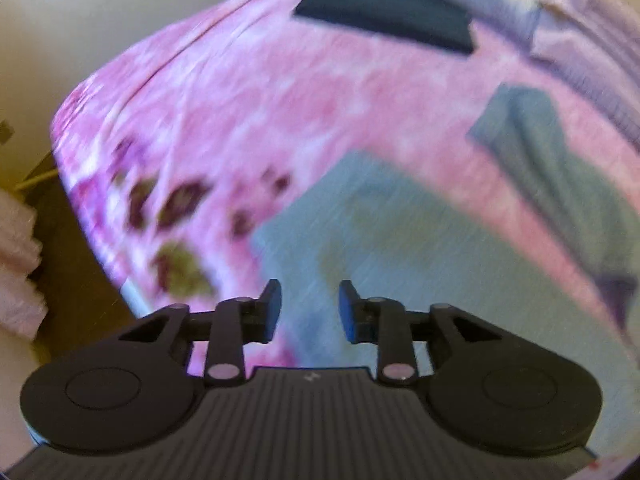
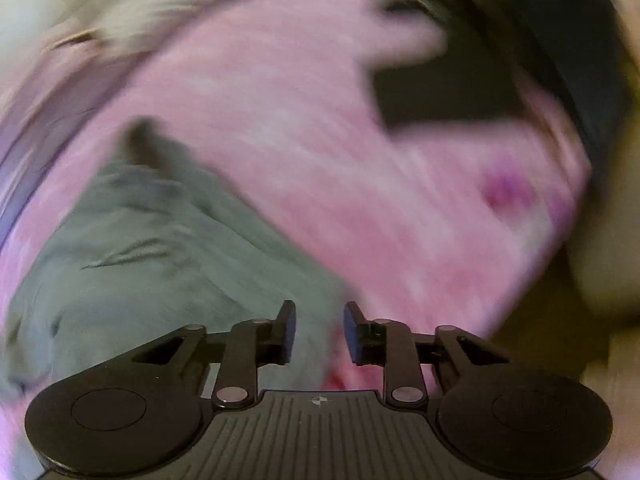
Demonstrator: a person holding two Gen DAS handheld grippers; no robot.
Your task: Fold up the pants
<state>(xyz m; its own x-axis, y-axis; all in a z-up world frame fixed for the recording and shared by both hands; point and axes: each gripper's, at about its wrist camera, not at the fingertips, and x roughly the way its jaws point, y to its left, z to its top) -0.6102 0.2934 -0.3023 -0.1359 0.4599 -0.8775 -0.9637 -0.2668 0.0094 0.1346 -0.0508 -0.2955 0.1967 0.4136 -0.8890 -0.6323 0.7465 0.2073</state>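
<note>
Grey-green soft cotton pants point(image 1: 384, 216) lay on pink floral bedspread point(image 1: 240, 112), toward its near edge, spread beneath and ahead of both grippers. Left gripper point(image 1: 310, 308) narrowly parted, empty, above pants. Right gripper point(image 2: 320, 330) likewise parted, empty, over pants' edge. One pants; two grippers; one dark flat rectangular object point(image 1: 384, 10) near far edge.

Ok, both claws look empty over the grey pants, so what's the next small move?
Probably lower the left claw onto the near pants edge and pinch it. Both it and the right claw stand open, empty, above cloth lying on the pink bedspread.
</note>
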